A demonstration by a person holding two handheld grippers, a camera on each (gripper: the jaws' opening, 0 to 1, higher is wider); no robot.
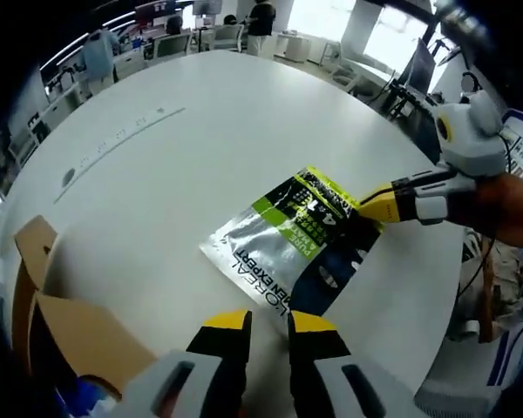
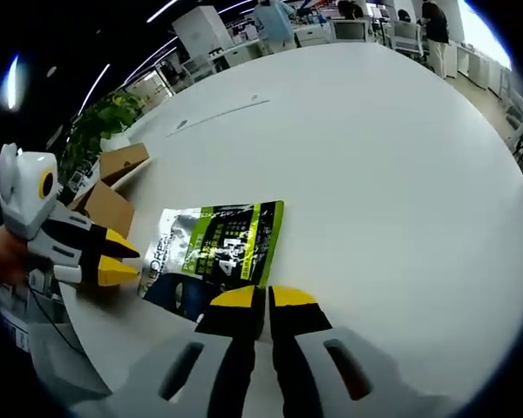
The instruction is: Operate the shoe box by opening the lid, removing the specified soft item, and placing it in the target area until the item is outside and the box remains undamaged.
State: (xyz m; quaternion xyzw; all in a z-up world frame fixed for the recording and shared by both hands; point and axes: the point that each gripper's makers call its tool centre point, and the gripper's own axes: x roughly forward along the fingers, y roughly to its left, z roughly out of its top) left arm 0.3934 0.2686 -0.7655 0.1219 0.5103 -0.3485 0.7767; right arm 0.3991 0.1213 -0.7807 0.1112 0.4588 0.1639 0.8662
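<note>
Pouch [image 1: 288, 244] out on desk [image 1: 200, 131] | box [image 1: 70, 331] open at edge | right gripper [image 2: 253, 300] jaws clamped on pouch — left gripper [image 1: 268, 322] jaws nearly together, empty | release left.

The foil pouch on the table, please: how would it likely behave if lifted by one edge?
The foil pouch lies flat and thin, so it would probably droop, not stay stiff. Its glossy surface suggests it may slip between fingers. It looks light.
</note>
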